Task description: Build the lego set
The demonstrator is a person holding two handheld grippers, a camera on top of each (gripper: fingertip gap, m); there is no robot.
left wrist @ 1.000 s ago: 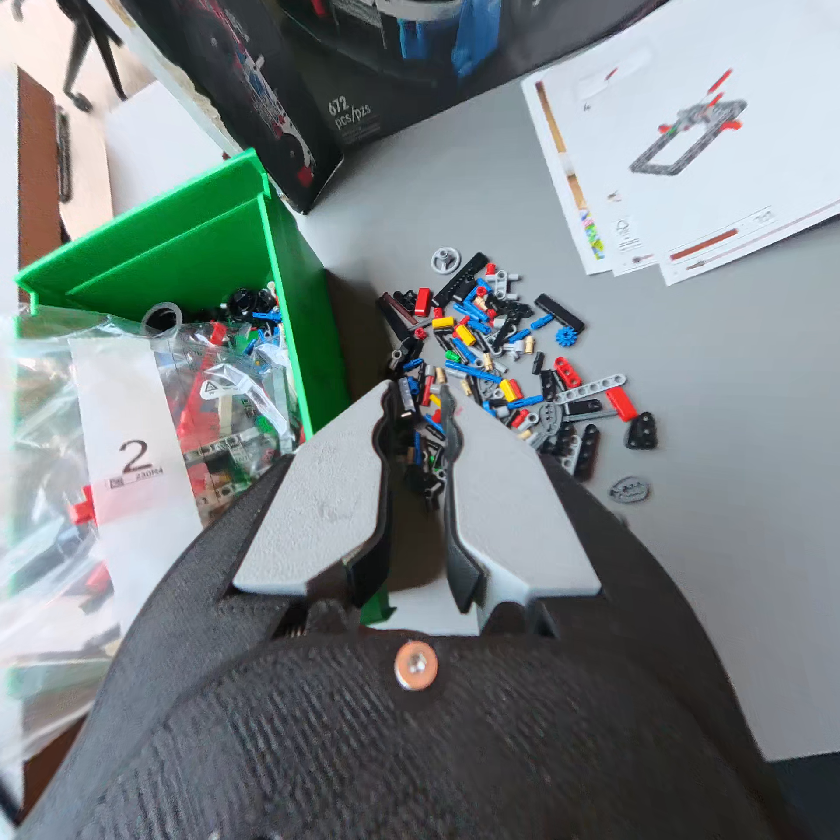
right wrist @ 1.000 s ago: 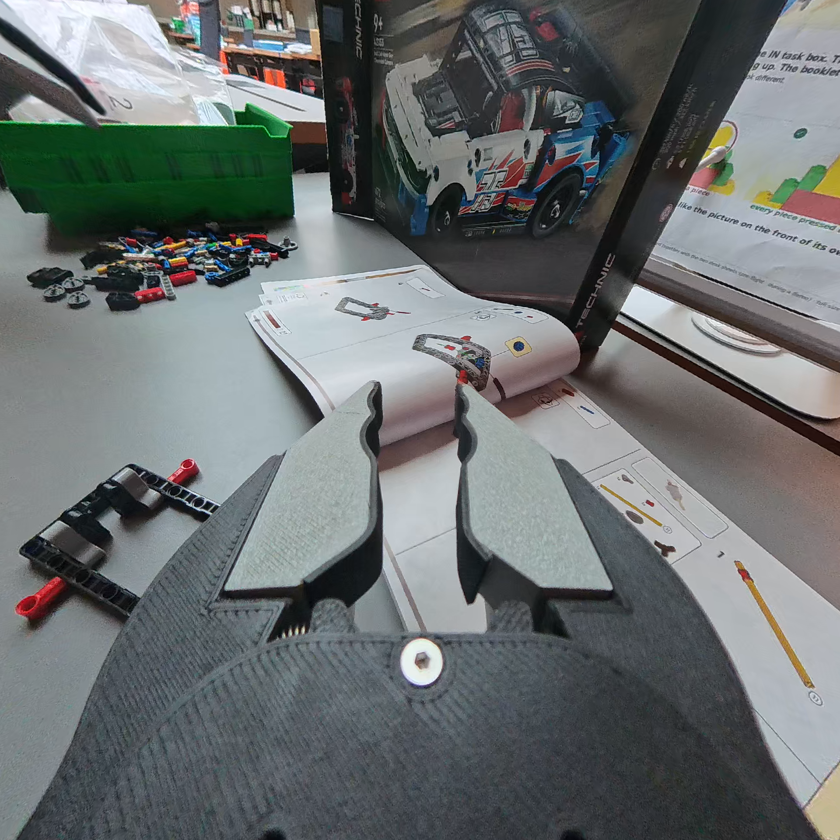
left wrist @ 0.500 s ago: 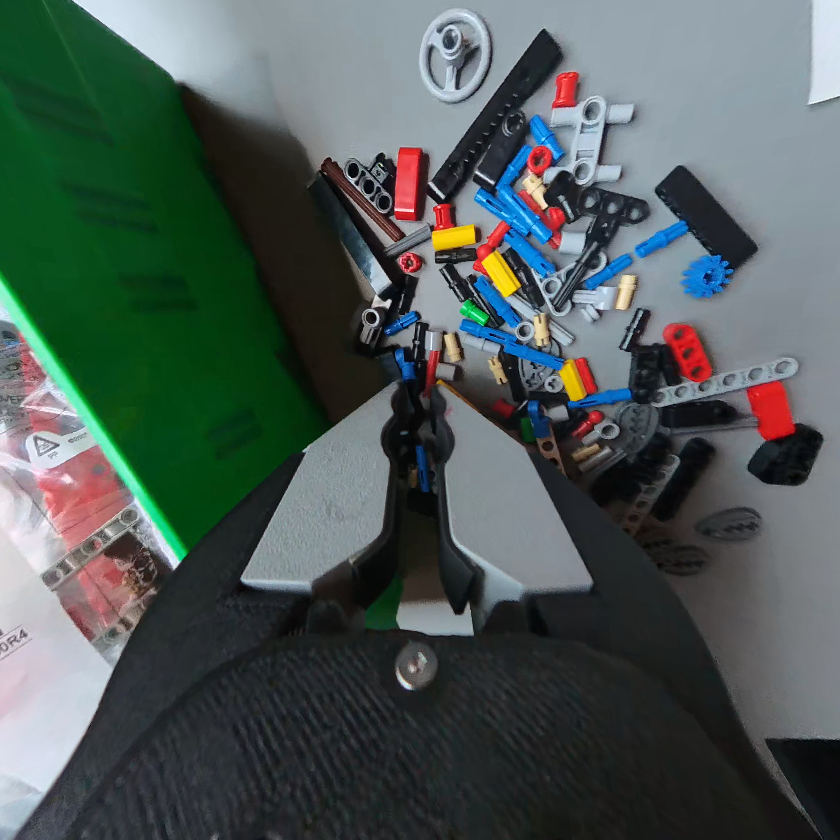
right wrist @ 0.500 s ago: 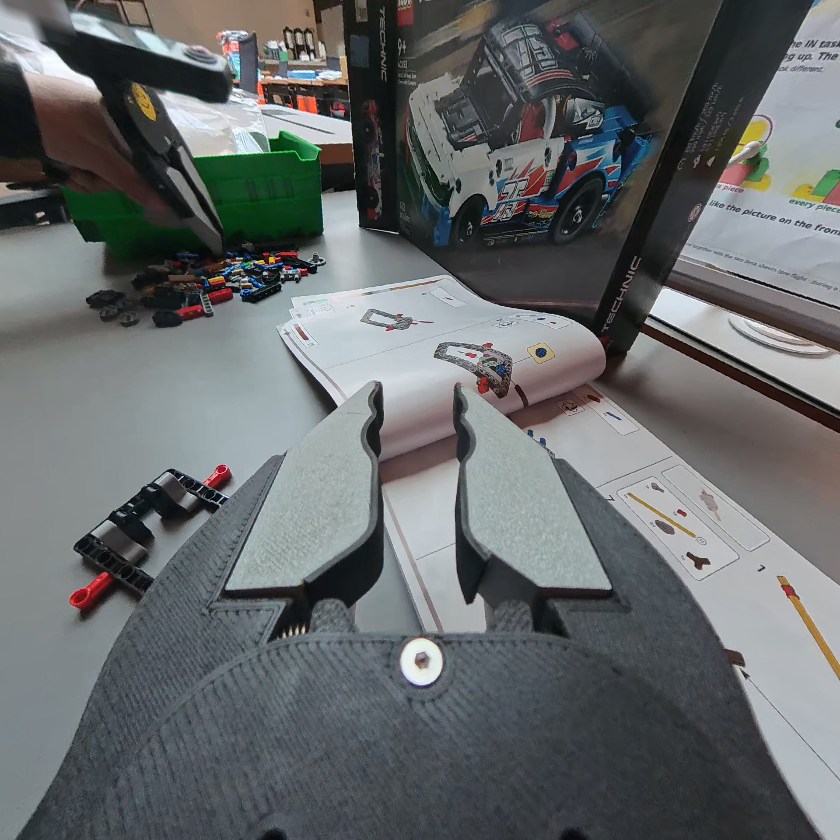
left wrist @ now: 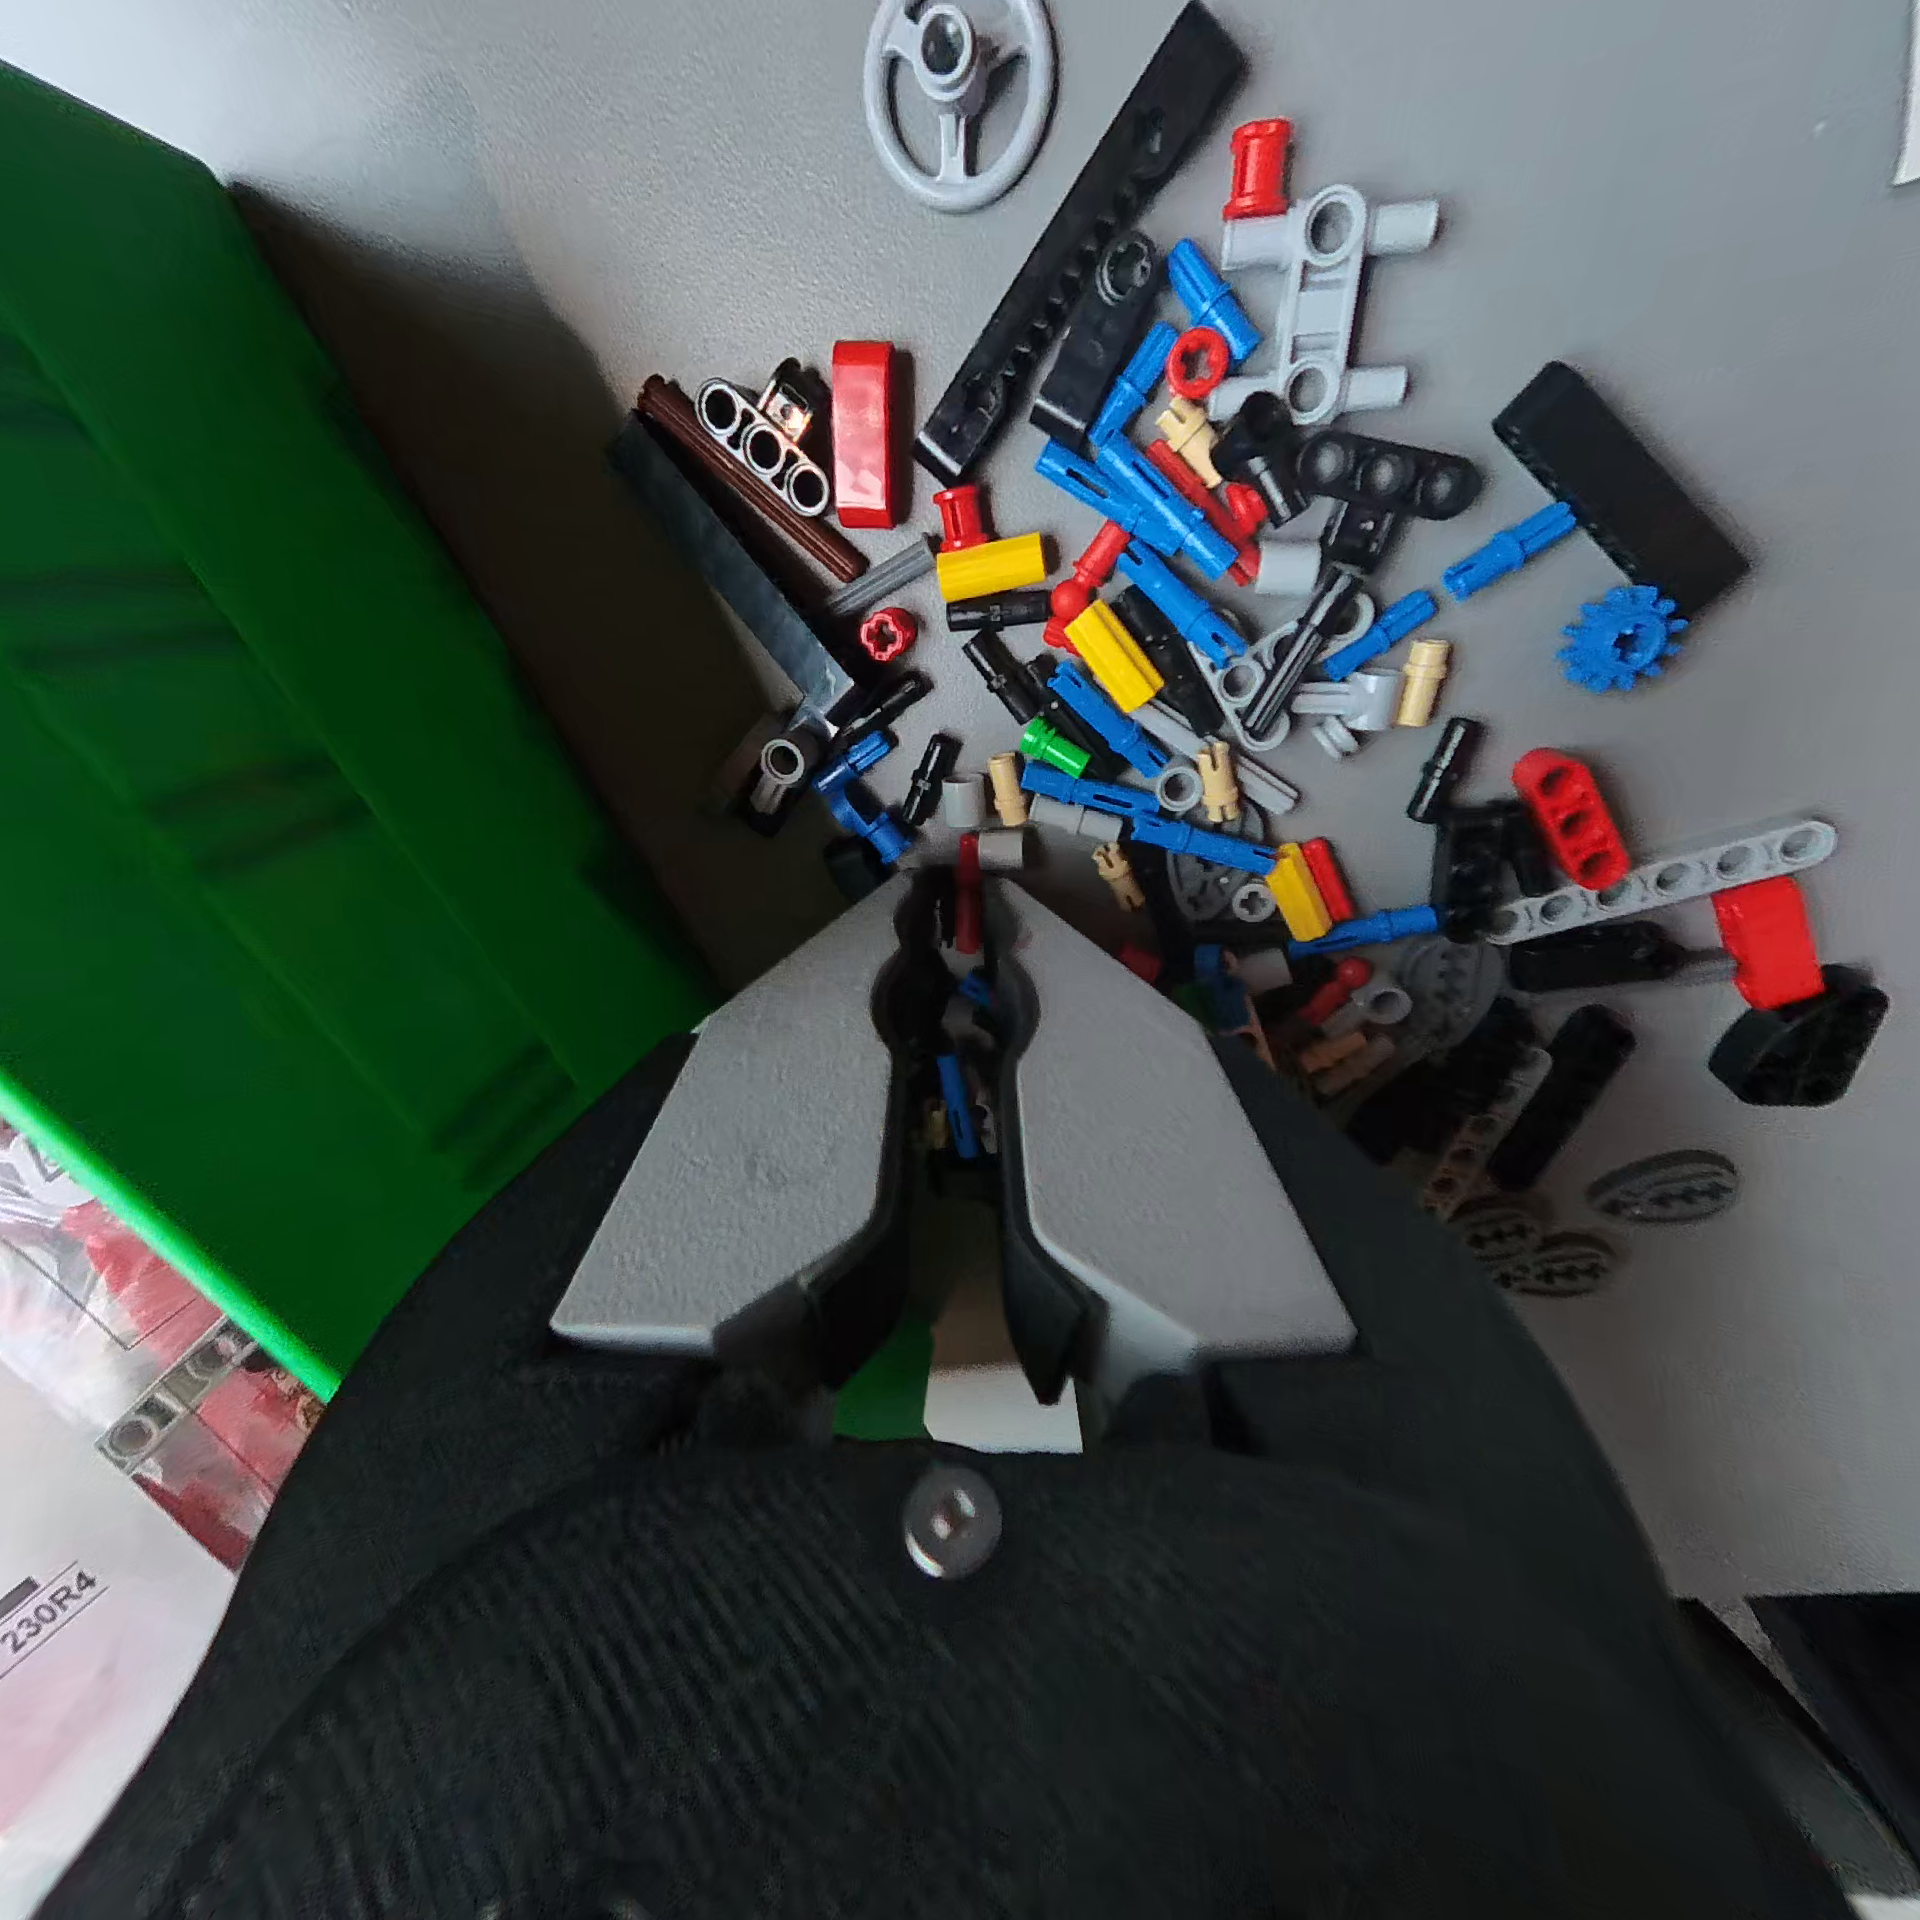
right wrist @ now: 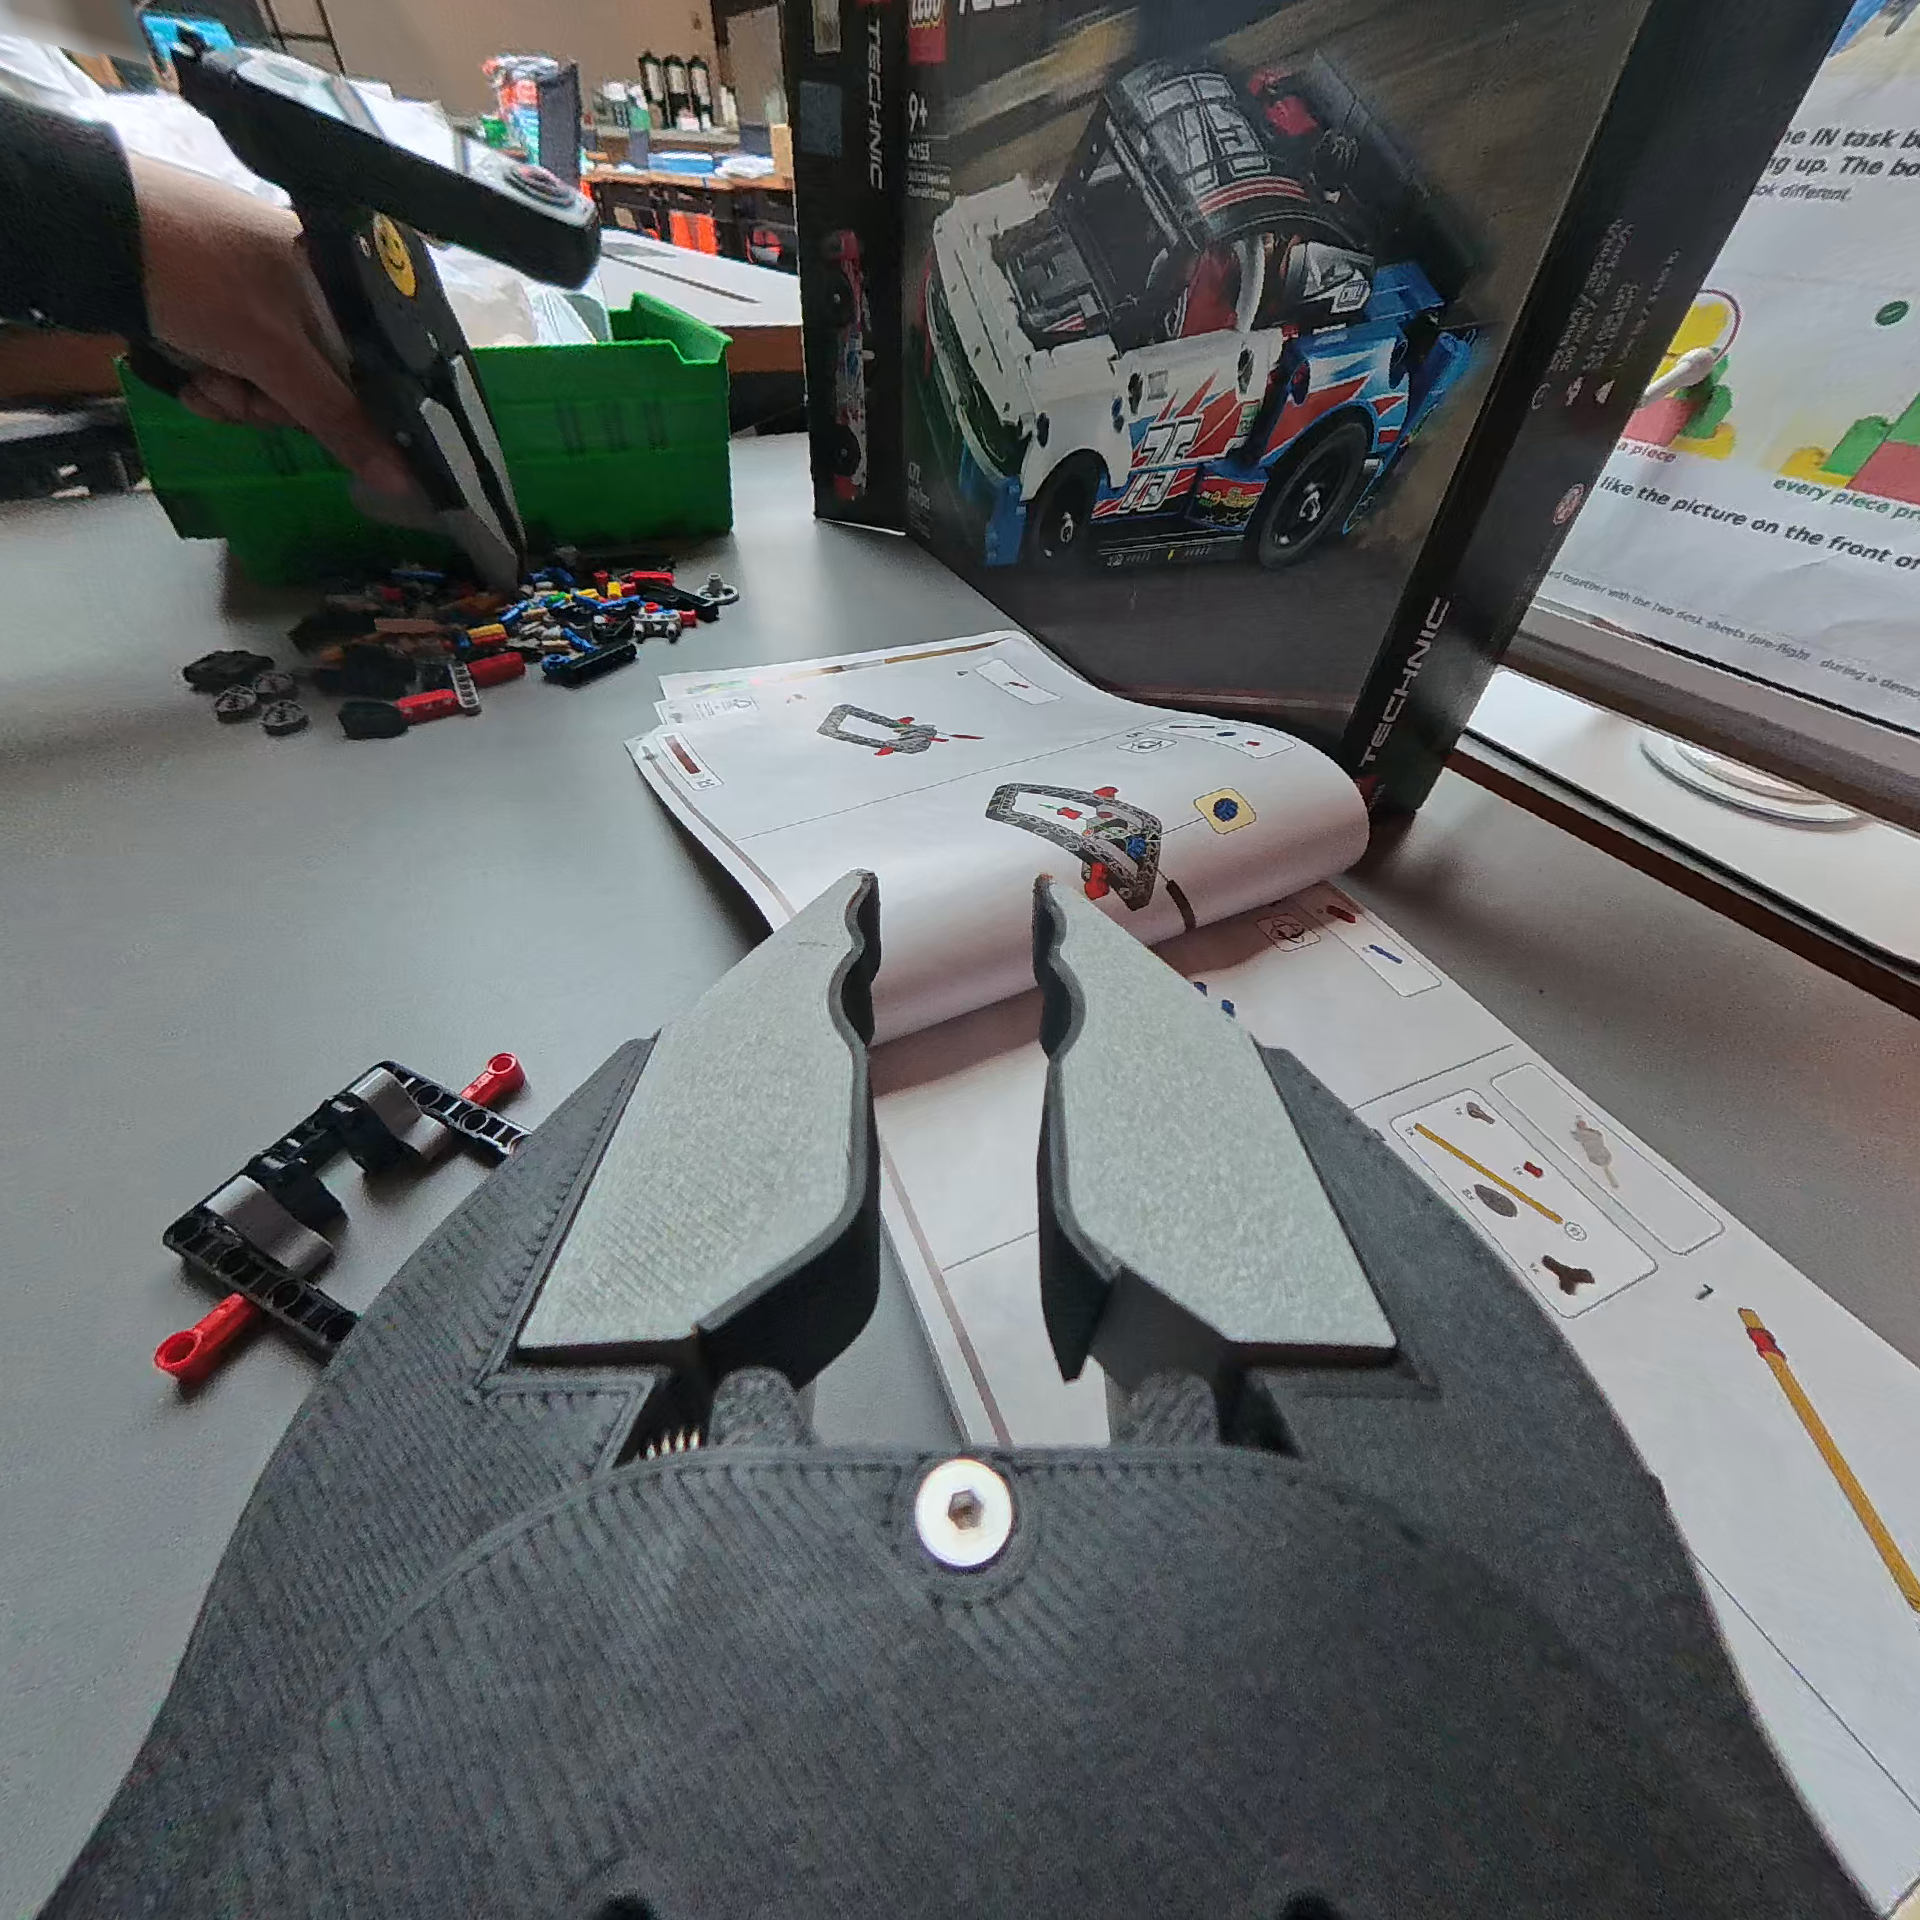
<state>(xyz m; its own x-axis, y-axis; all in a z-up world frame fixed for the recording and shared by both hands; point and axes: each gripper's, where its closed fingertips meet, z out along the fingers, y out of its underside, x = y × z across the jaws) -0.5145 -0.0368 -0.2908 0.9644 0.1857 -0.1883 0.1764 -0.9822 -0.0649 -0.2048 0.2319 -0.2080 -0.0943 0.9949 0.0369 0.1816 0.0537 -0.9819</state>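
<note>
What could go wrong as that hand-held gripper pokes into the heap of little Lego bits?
1. The left hand-held gripper has its tips nearly together in the crowded loose-parts pile; it may pinch two pieces, or the wrong one.
2. Its tips could scatter small pins, or push some against the green bin close beside the pile.
3. The right hand-held gripper hovers open over the instruction booklet and could crease a page if lowered.

Workshop or lab: grey worktable (right wrist: 312, 935), green parts bin (right wrist: 623, 436), background shelving with stored supplies (right wrist: 665, 94).
</note>
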